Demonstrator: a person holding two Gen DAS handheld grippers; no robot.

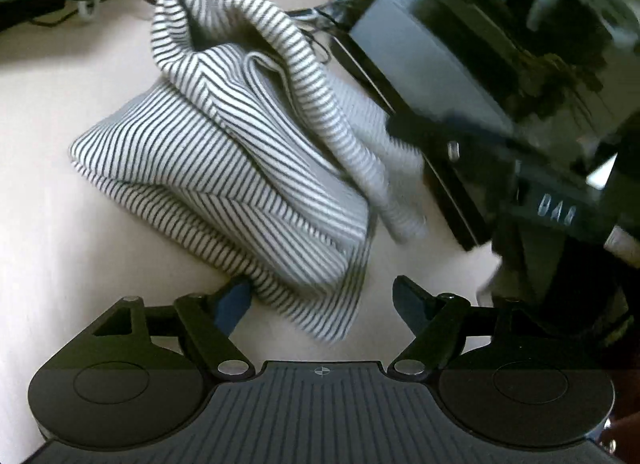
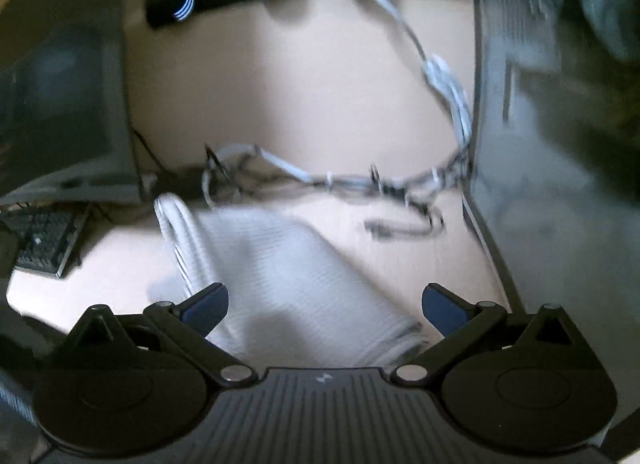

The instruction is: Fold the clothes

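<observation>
A: Left wrist view: striped garment (image 1: 224, 167) bunched mid-tabletop (image 1: 60, 256), near the monitor. Left tool (image 1: 320, 296) wide, one finger touching the hem.

B: Right tool (image 2: 324, 304) wide too, empty. Soft, light knit; I'd pinch a corner.

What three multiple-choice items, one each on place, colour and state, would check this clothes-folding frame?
1. Where does the striped garment lie?
A. on the pale table
B. on a keyboard
C. in a basket

2. What colours are its stripes?
A. red and white
B. dark and white
C. green and yellow

3. How do the left tongs stand?
A. shut on cloth
B. out of view
C. open

Key: 1 A, cloth rests on bare tabletop; 2 B, thin dark lines on white knit; 3 C, both blue pads sit wide apart, a cloth corner between them.
</observation>
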